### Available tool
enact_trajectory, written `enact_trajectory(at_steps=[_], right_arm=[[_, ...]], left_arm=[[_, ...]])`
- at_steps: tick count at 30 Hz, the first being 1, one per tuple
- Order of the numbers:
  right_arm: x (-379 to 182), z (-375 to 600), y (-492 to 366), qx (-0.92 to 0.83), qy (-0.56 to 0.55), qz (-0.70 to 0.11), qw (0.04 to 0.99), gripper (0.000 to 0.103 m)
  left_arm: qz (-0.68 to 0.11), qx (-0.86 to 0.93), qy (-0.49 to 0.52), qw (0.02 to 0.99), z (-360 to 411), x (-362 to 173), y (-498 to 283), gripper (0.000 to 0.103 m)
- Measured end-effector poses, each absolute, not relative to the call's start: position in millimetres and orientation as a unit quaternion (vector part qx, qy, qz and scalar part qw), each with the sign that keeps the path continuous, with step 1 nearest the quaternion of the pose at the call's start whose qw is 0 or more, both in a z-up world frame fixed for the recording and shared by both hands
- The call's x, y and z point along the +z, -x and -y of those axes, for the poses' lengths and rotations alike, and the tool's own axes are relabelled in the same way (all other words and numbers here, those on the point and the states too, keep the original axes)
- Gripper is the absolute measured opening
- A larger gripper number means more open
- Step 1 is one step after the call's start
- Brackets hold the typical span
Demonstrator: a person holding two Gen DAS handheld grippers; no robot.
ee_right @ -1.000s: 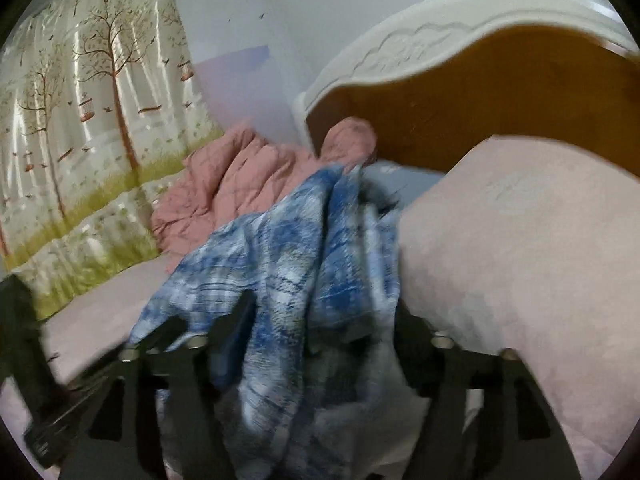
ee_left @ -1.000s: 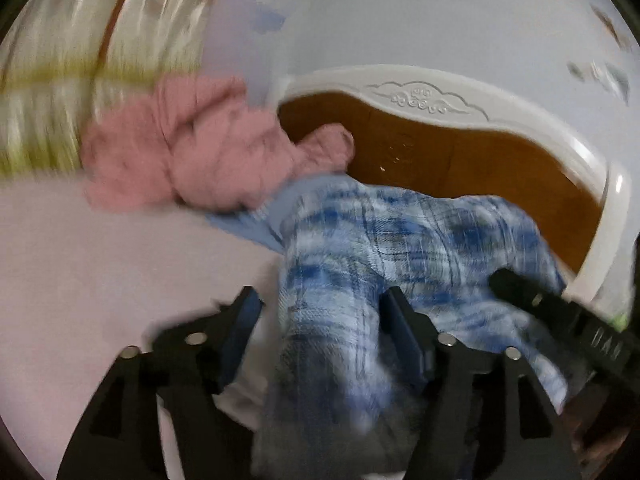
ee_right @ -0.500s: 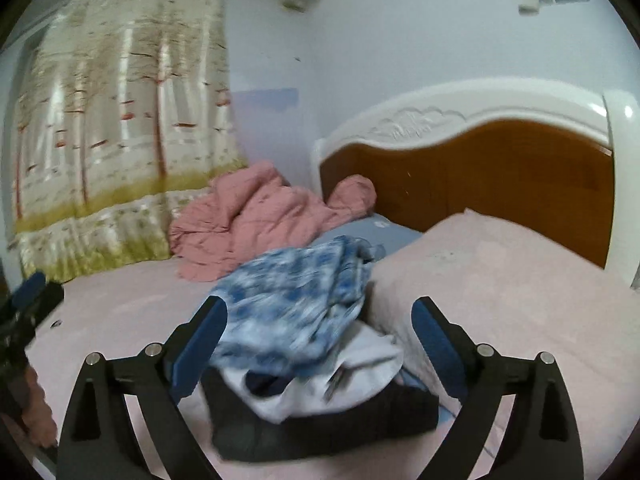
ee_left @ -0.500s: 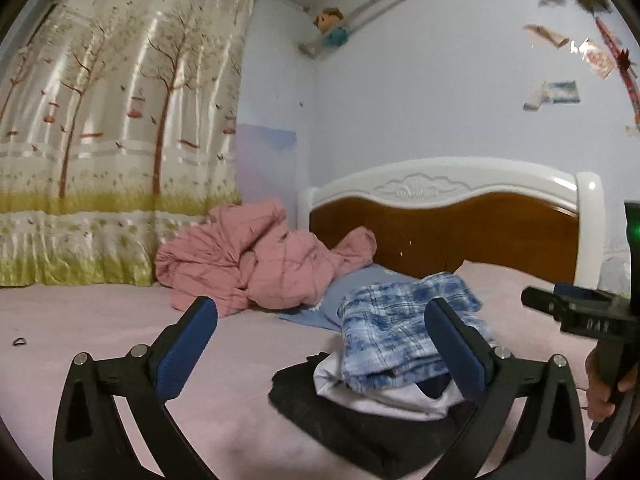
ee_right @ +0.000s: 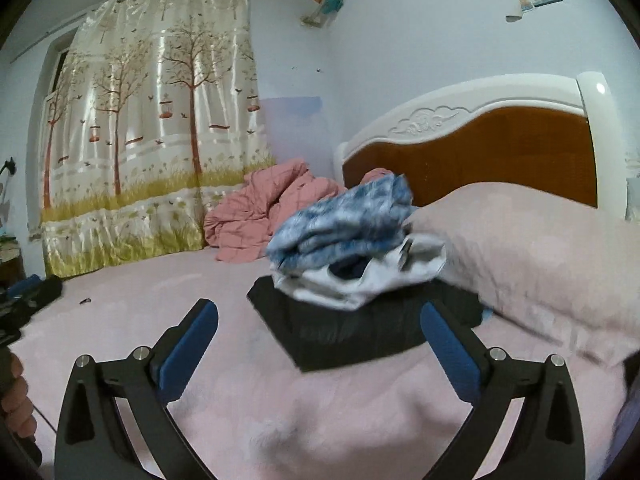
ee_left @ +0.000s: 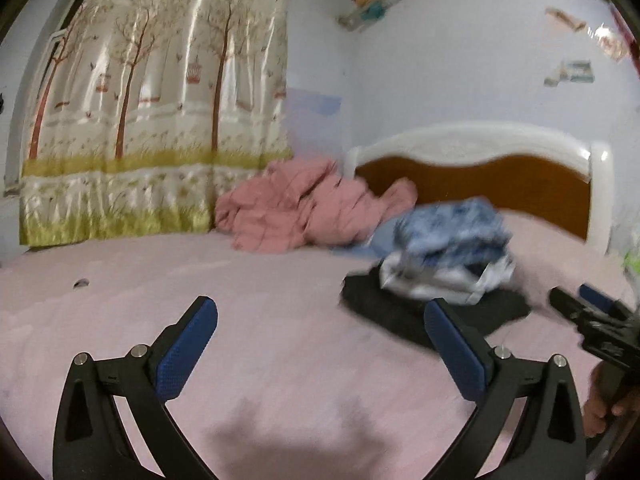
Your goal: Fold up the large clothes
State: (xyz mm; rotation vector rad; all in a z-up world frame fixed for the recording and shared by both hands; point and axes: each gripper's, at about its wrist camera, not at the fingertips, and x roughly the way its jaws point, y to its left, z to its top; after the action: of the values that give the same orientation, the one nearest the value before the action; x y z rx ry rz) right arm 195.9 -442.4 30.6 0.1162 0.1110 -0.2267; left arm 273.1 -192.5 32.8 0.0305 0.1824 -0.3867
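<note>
A folded blue plaid shirt (ee_left: 452,232) lies on top of a stack, over a white garment (ee_left: 440,280) and a black garment (ee_left: 420,312), on the pink bed. The stack also shows in the right wrist view: plaid shirt (ee_right: 344,224), white garment (ee_right: 360,280), black garment (ee_right: 340,332). My left gripper (ee_left: 320,316) is open and empty, back from the stack and left of it. My right gripper (ee_right: 318,316) is open and empty, just in front of the stack. The right gripper also shows at the right edge of the left wrist view (ee_left: 592,316).
A crumpled pink quilt (ee_left: 296,208) lies by the curtain (ee_left: 152,128) and the wooden headboard (ee_left: 500,180). A pink pillow (ee_right: 540,248) lies right of the stack. A small dark object (ee_left: 82,282) lies on the pink sheet (ee_left: 260,360).
Both grippers have let go of the plaid shirt, opened, and pulled back from the stack. The shirt now rests folded on top of the pile.
</note>
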Motion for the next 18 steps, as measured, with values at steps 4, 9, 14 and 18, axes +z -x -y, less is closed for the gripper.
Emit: enact_trajectory(at_steps=[4,9,14,18], right_arm=[[6,435,-205,-0.122,-0.036,-0.086,0.988,0.102],[-1,429,-203,-0.144,-0.027,-0.082,0.986,0.102],[-2,407,-203,-0.152,0.025,-0.094,0.984,0.102],[-3,399,-203,-0.166,0.043,-0.093,0.981,0.102]], left_arm=[[-0.081,-0.211,-0.019,0.974,183,-6,-278,0.103],[-0.1,-0.227,-0.01,0.969,178,-31,-289,0.103],[-0.091,-0.223,-0.017,0.97,181,-33,-284,0.103],[-0.079,-0.215,-0.02,0.973,181,-32,-279,0.103]])
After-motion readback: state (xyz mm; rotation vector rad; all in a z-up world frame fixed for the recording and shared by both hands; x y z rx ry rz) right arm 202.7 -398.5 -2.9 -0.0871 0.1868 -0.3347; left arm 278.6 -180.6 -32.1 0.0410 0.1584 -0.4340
